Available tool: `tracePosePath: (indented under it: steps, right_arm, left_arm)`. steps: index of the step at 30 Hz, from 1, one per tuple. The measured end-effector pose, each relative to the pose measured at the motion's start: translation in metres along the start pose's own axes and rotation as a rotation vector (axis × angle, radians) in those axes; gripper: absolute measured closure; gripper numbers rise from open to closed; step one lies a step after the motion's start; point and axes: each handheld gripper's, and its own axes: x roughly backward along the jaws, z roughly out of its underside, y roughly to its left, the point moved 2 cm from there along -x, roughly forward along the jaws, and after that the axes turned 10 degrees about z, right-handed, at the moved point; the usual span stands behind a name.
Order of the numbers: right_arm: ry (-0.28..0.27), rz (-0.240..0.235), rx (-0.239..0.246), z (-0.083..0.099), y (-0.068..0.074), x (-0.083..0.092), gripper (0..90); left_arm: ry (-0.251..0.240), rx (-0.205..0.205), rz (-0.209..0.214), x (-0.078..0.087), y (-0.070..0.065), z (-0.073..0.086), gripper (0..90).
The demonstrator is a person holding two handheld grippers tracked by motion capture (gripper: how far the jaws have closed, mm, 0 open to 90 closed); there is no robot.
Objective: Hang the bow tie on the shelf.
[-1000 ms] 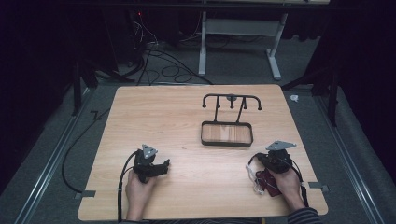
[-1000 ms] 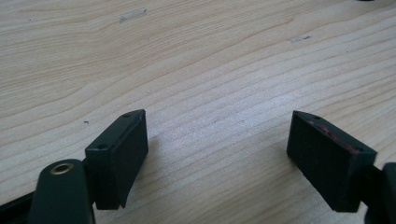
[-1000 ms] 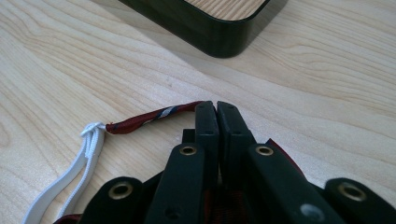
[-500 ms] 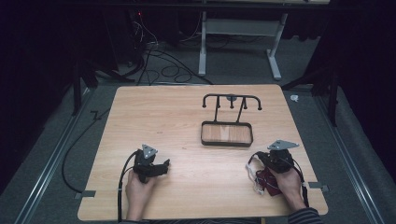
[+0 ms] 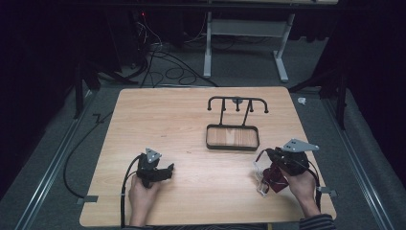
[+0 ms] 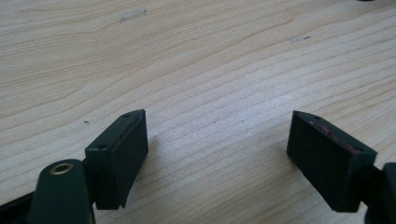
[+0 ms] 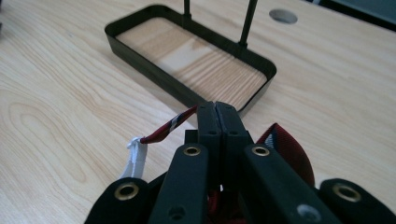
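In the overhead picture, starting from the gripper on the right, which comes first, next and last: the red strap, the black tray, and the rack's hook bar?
1. Red strap: clamped in the right gripper, at the table's near right.
2. Black tray: mid-table, ahead and to the left of it.
3. Hook bar: standing behind the tray, toward the far edge.

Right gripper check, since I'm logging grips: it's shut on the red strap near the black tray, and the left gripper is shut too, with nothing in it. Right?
Not quite. The left gripper is open: the left gripper view shows its jaws wide apart over bare table, holding nothing. The rest holds: the right gripper is shut on the red strap near the black tray.
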Motion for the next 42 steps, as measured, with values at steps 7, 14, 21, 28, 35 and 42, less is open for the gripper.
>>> tracePosePath:
  steps: [7, 14, 21, 28, 35, 42]
  right_arm:
    - [-0.050, 0.005, 0.020, -0.013, 0.001, 0.012, 90.0]
    - [-0.095, 0.011, 0.049, -0.030, 0.005, 0.025, 90.0]
    - [-0.137, -0.006, 0.073, -0.045, 0.012, 0.027, 90.0]
    - [-0.161, -0.022, 0.095, -0.059, 0.020, 0.029, 90.0]
    - [-0.183, -0.028, 0.119, -0.071, 0.023, 0.035, 90.0]
    - [-0.189, -0.016, 0.135, -0.086, 0.024, 0.037, 90.0]
  left_arm:
    - [0.000, 0.000, 0.000, 0.000, 0.000, 0.000, 20.8]
    - [0.000, 0.000, 0.000, 0.000, 0.000, 0.000, 20.8]
    - [-0.001, 0.000, 0.000, 0.000, 0.000, 0.000, 20.8]
    - [-0.001, 0.000, 0.000, 0.000, 0.000, 0.000, 20.8]
    - [0.000, 0.000, 0.001, 0.000, 0.000, 0.000, 20.8]
    - [0.000, -0.001, 0.002, 0.000, 0.000, 0.000, 20.8]
